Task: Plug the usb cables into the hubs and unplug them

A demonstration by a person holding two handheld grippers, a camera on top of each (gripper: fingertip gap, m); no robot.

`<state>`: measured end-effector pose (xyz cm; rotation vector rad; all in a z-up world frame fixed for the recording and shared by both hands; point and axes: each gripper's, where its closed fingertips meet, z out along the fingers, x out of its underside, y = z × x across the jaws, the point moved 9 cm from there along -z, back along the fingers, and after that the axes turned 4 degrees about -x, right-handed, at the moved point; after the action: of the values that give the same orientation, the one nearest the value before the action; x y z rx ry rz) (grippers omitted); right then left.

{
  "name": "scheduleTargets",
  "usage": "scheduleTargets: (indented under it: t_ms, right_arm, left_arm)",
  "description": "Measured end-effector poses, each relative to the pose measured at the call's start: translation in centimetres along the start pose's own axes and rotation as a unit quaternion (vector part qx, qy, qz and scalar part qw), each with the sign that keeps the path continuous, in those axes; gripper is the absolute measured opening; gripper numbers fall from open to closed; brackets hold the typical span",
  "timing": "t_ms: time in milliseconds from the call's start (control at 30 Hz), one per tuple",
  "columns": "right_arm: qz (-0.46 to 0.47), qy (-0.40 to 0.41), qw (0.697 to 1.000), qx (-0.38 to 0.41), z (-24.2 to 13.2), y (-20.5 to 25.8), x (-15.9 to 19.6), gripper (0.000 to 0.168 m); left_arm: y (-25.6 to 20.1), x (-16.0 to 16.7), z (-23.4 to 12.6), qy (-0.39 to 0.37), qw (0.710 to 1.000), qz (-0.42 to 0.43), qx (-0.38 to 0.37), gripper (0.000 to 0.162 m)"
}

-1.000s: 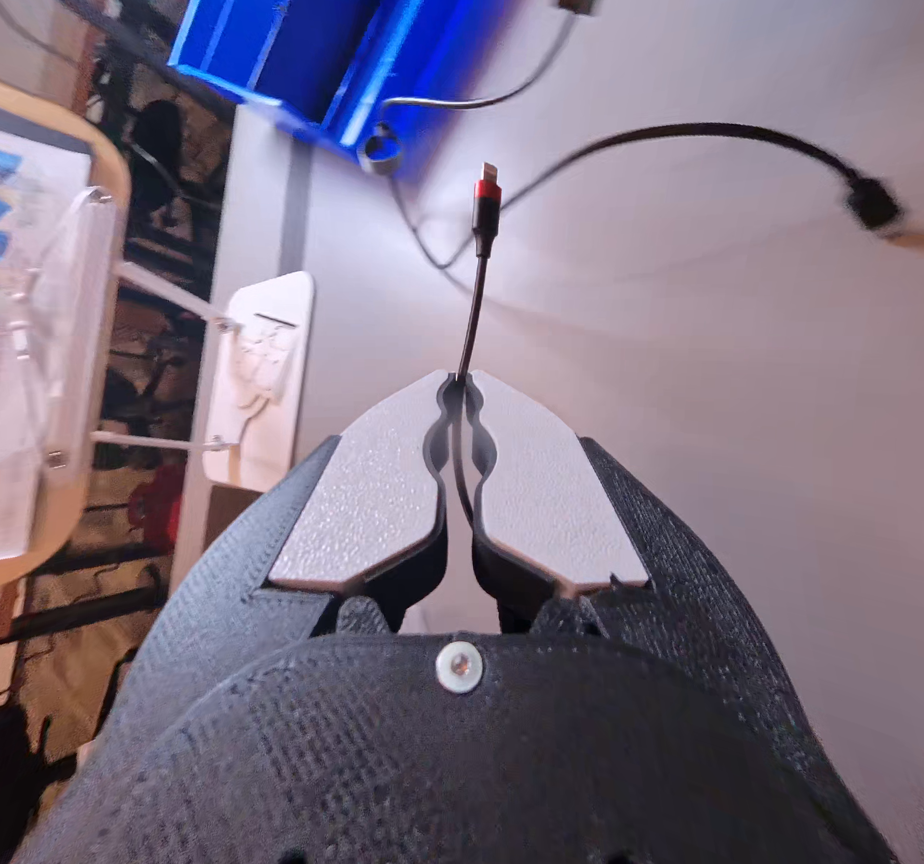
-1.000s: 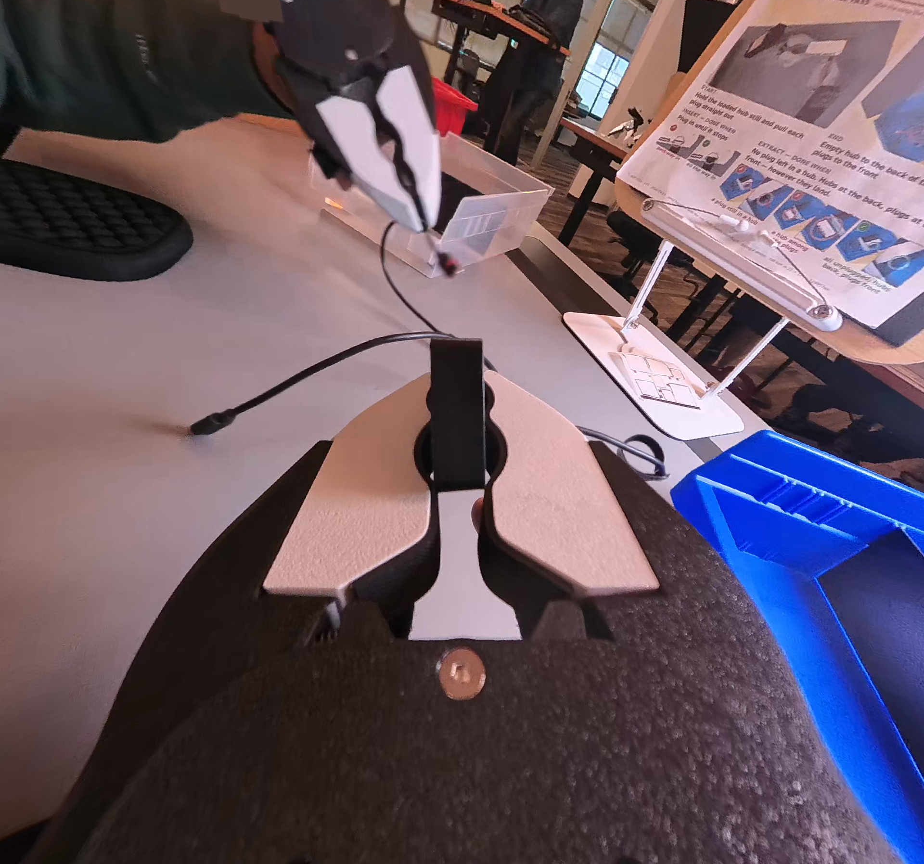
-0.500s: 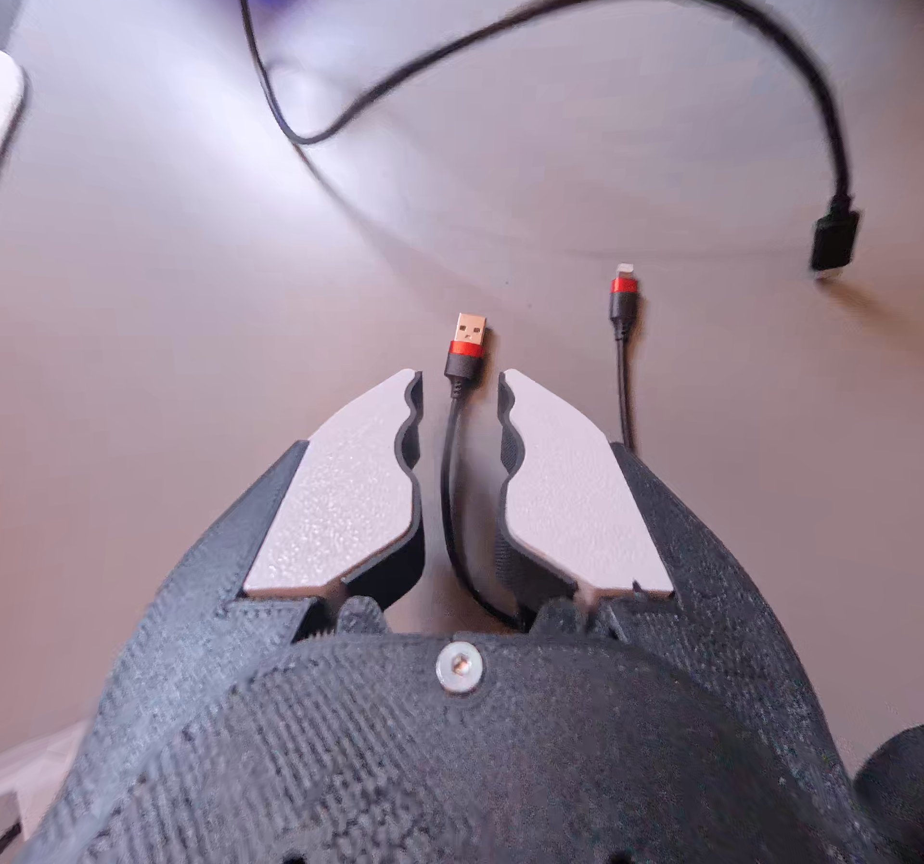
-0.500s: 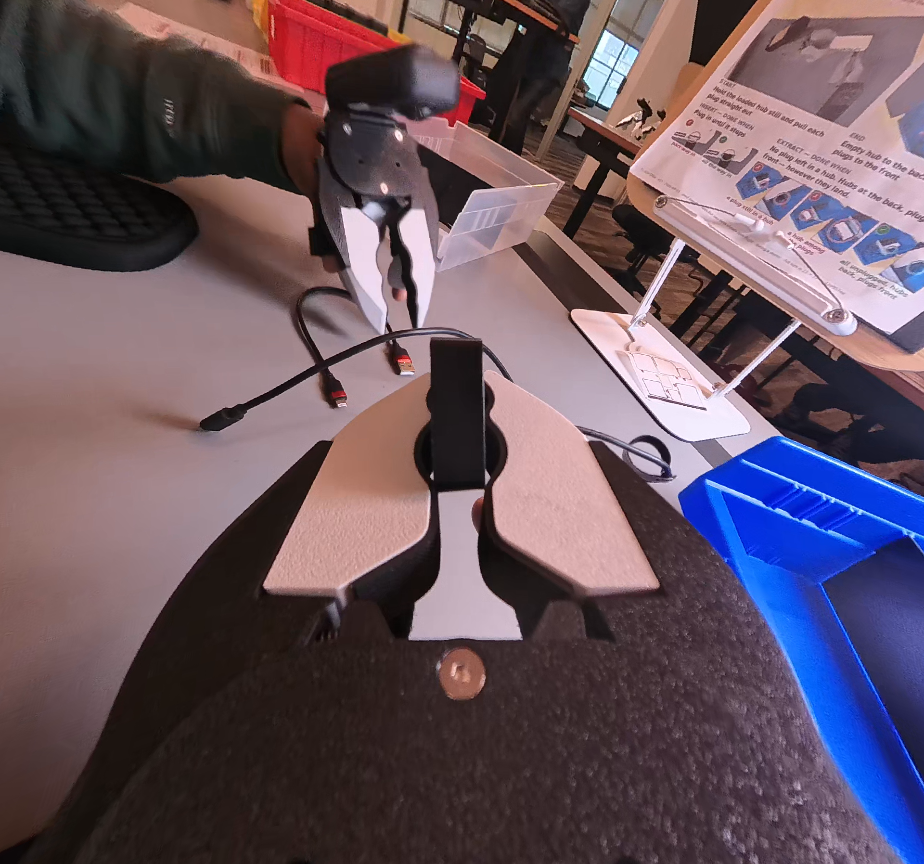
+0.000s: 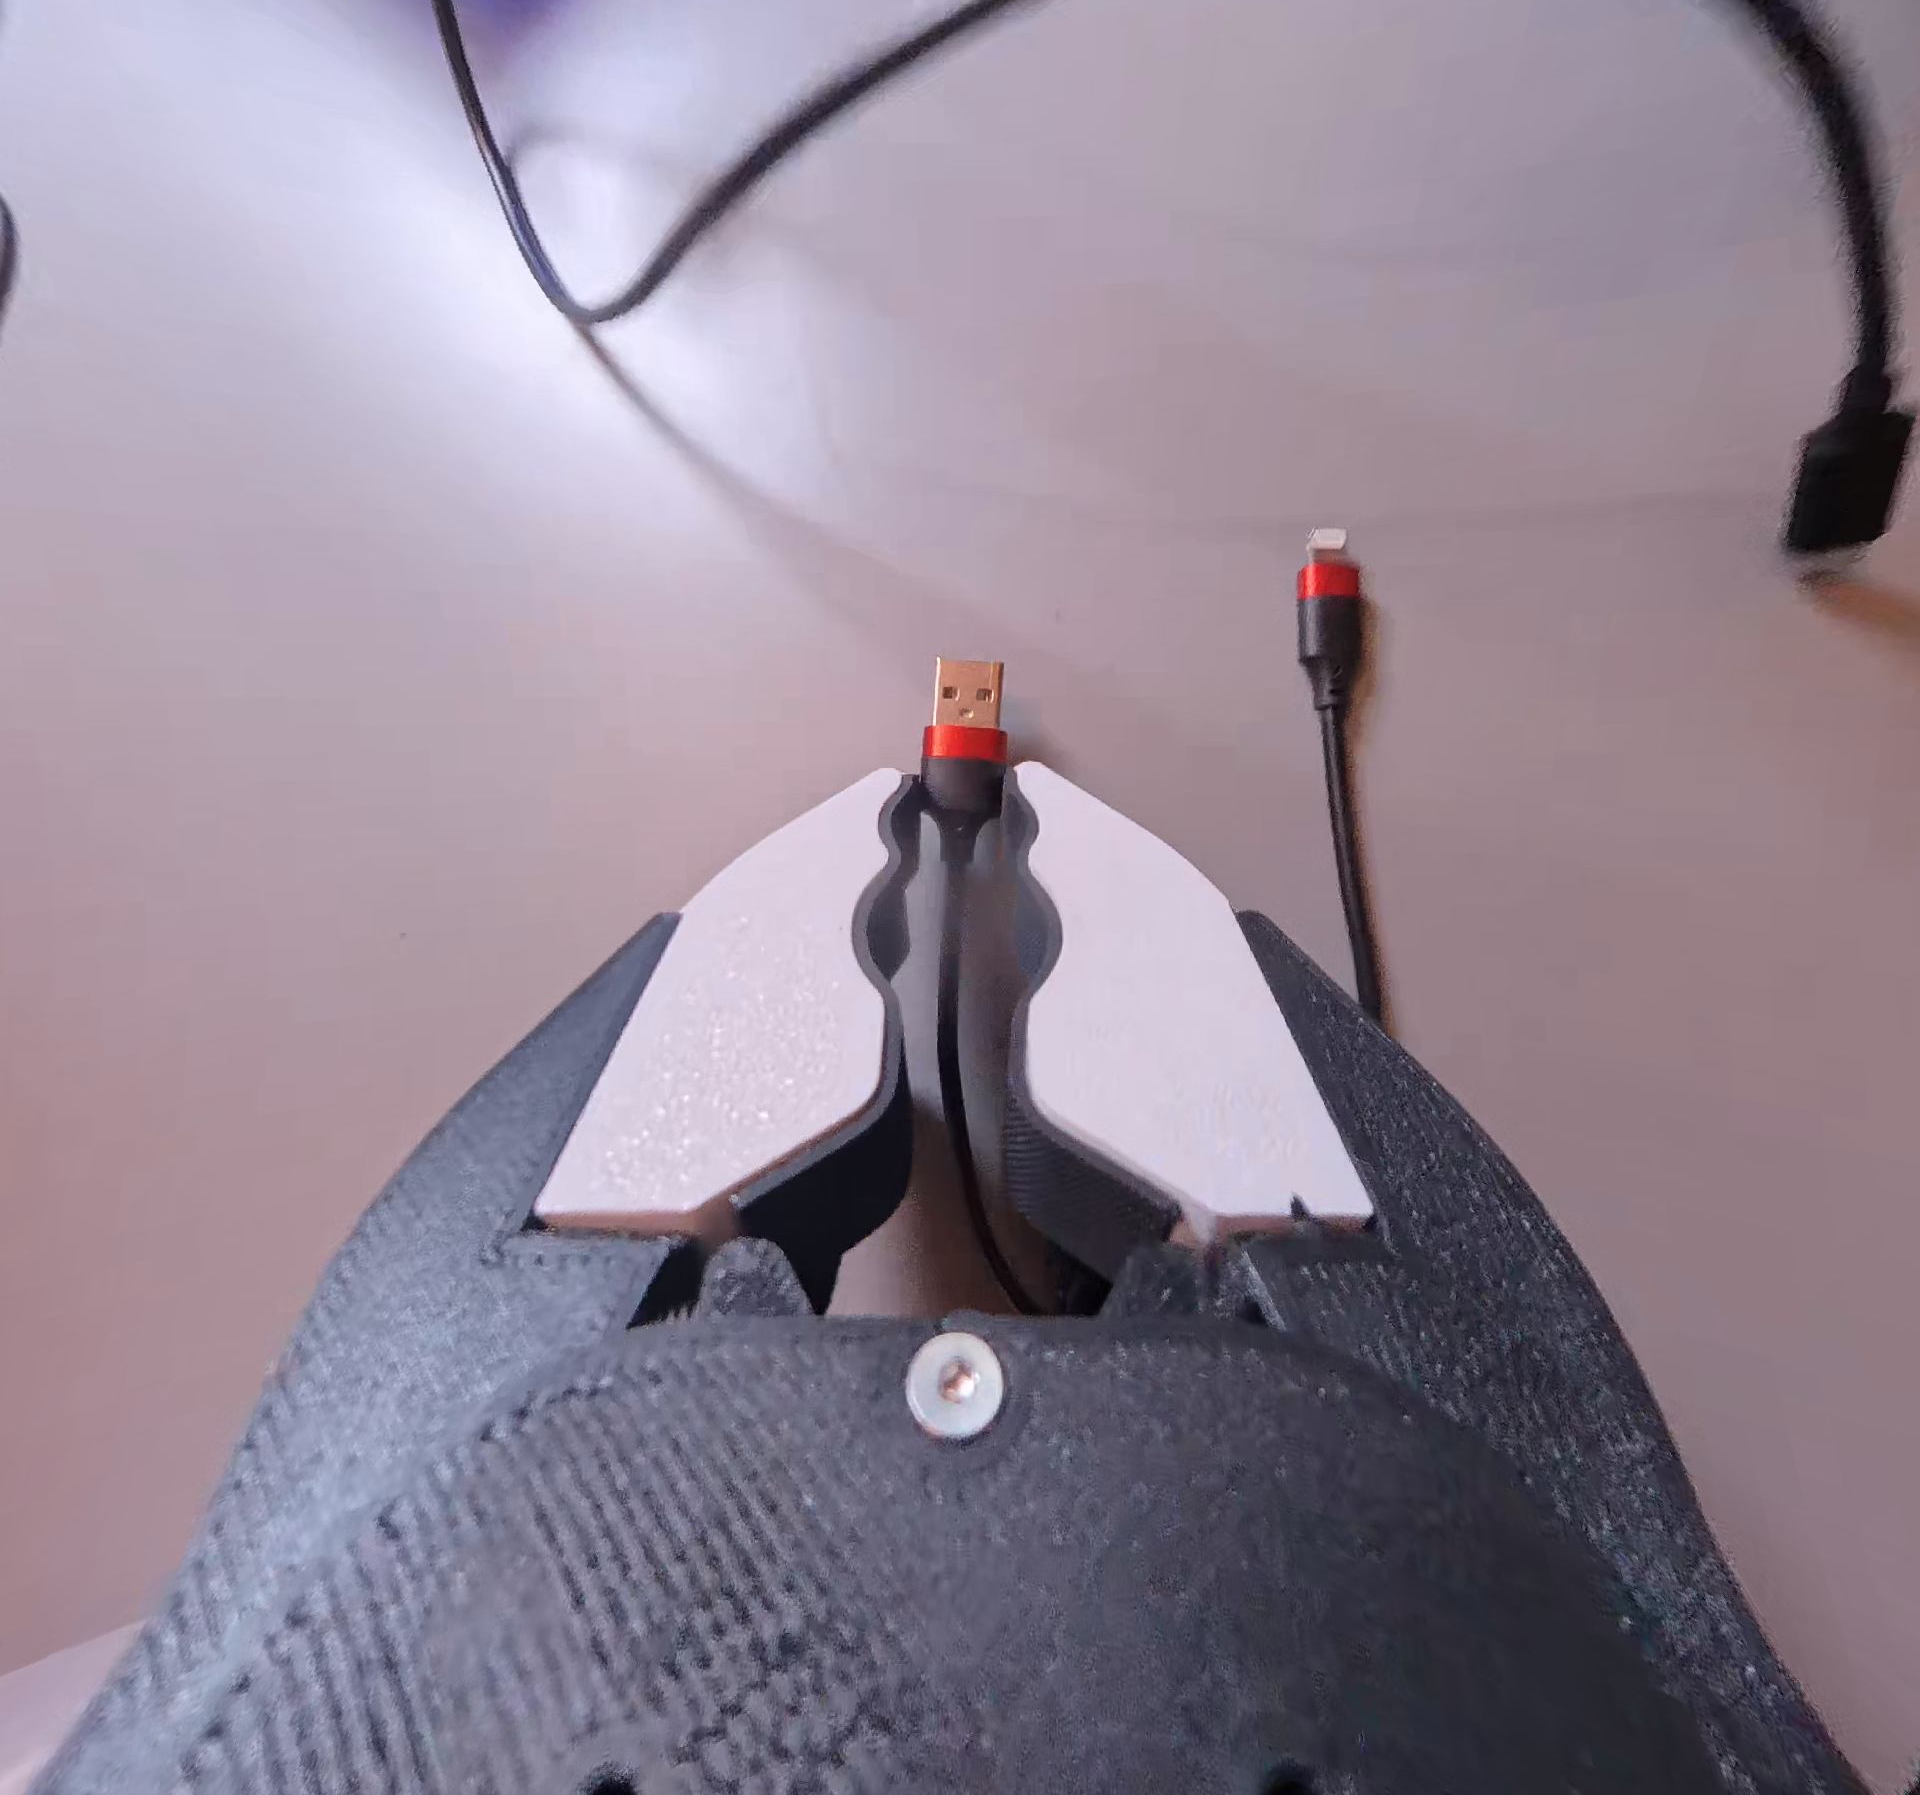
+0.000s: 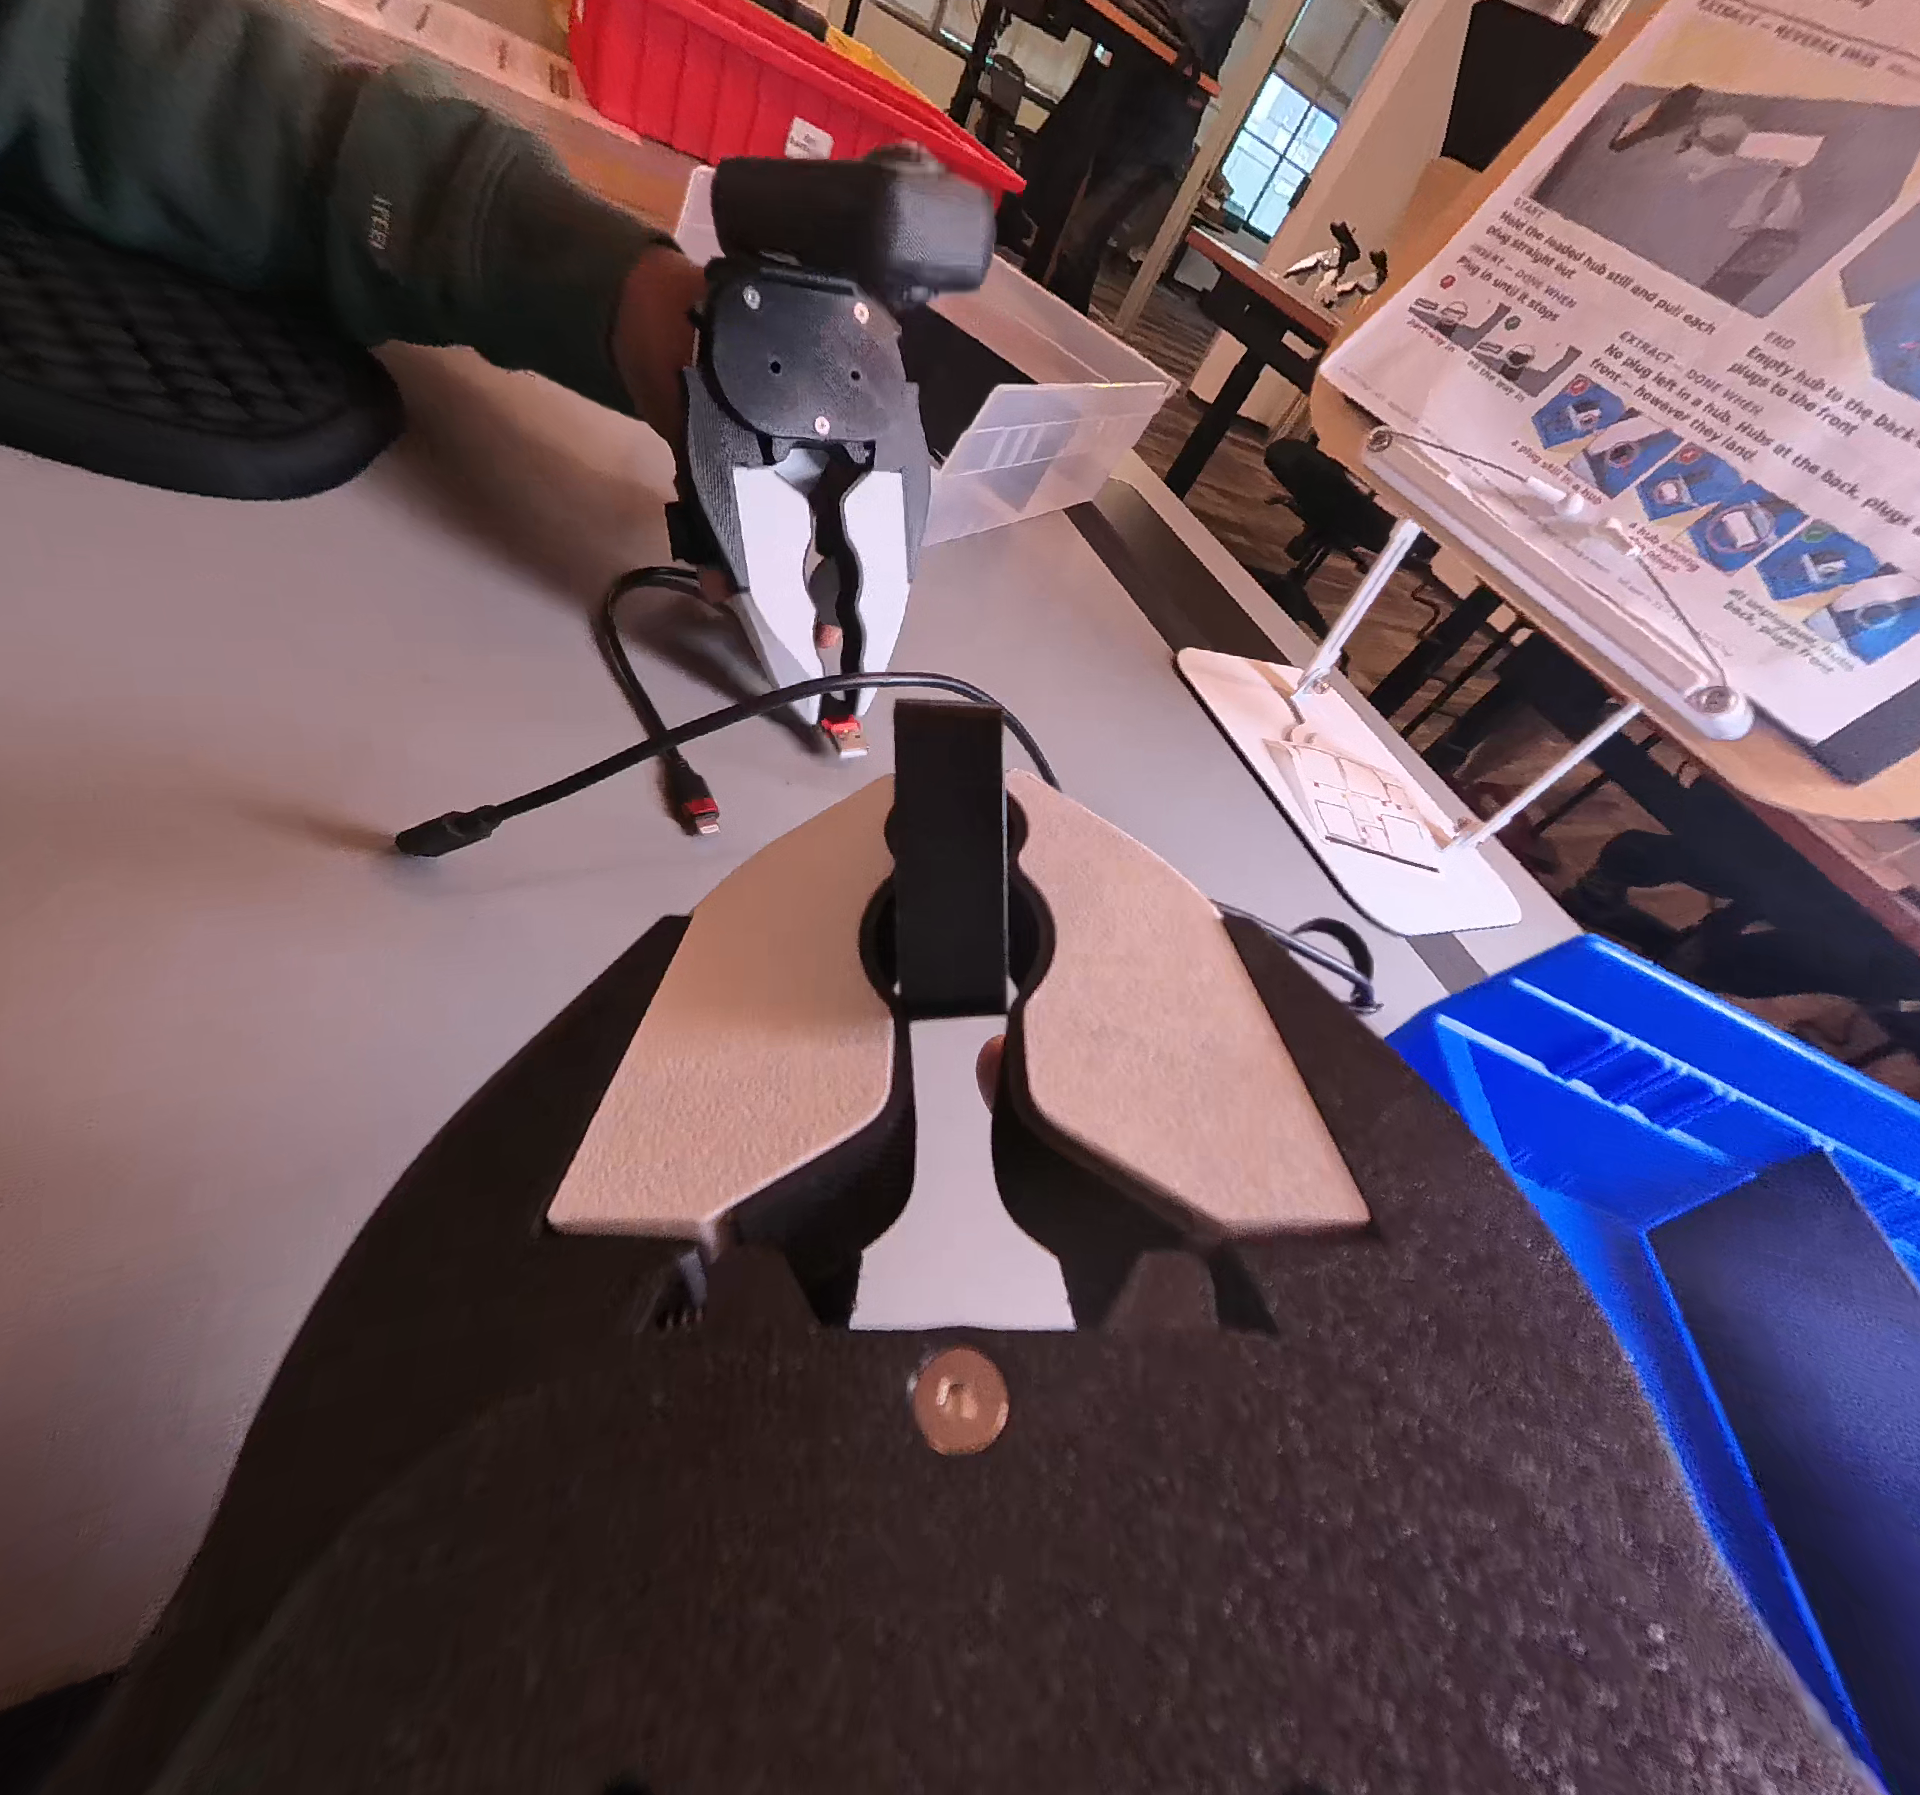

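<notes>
Only the right wrist view shows the hub (image 6: 951, 872), clenched in the right hand-held gripper (image 6: 951, 810). At frame centre of the left view, the left hand-held gripper (image 5: 961, 789) grasps the USB plug (image 5: 966, 722) at its tips.

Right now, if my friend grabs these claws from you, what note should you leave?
Left claw: shut on the red-collared USB-A plug, low over the grey table.
Right claw: shut on the black hub, held above the table.
That cable's small plug and the black cable's plug lie loose on the table.
Done: plug and hub gripped.
Left: nothing looks plugged in yet; bring plug to hub, insert, then unplug.
</notes>
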<state>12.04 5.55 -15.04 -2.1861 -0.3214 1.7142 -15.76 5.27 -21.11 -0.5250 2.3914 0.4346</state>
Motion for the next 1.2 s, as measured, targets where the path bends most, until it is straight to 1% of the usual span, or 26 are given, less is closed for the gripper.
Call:
scheduleTargets:
  t_ms: [133, 200, 267, 333, 433, 533, 667, 833, 967, 1100, 1200]
  right_arm:
    - [-0.041, 0.013, 0.999, 0.016, 0.3, 0.5, -0.2, 0.012]
    - [-0.071, 0.031, 0.997, 0.026, 0.7, 0.8, -0.3, 0.012]
    - [-0.103, 0.052, 0.993, 0.035, 1.3, 1.3, -0.3, 0.012]
    - [-0.137, 0.072, 0.987, 0.042, 2.1, 2.0, -0.4, 0.012]
    - [-0.196, 0.099, 0.974, 0.051, 3.2, 3.1, -0.5, 0.012]
    - [-0.252, 0.122, 0.958, 0.057, 4.1, 4.3, -0.5, 0.012]
    - [-0.306, 0.141, 0.940, 0.058, 4.7, 5.3, -0.3, 0.012]
    - [-0.346, 0.145, 0.926, 0.043, 4.9, 5.9, -0.1, 0.012]
    - [-0.378, 0.160, 0.912, 0.024, 5.3, 6.7, 0.4, 0.012]
    - [-0.397, 0.175, 0.901, 0.019, 5.6, 7.2, 0.7, 0.012]
    - [-0.403, 0.183, 0.897, 0.009, 5.9, 7.5, 1.1, 0.012]
  left_arm:
    - [-0.2, -1.7, -3.3, -0.094, 0.992, -0.067, 0.043, 0.015]
    - [-1.0, -3.4, -5.2, -0.137, 0.984, -0.082, 0.085, 0.015]
    - [-2.3, -5.2, -6.3, -0.156, 0.976, -0.081, 0.125, 0.015]
    - [-3.6, -6.6, -6.1, -0.152, 0.974, -0.077, 0.150, 0.015]
    - [-4.7, -7.7, -4.2, -0.124, 0.974, -0.088, 0.169, 0.015]
    - [-4.5, -7.8, -2.5, -0.098, 0.973, -0.113, 0.175, 0.015]
    - [-4.4, -7.4, -1.4, -0.075, 0.972, -0.127, 0.182, 0.015]
    - [-4.7, -7.0, -1.1, -0.061, 0.969, -0.133, 0.201, 0.015]
    - [-4.9, -6.5, -0.6, -0.030, 0.967, -0.129, 0.216, 0.015]
    - [-4.7, -6.2, -0.1, -0.014, 0.962, -0.154, 0.225, 0.015]
    - [-4.9, -6.0, 0.5, 0.003, 0.963, -0.152, 0.224, 0.015]
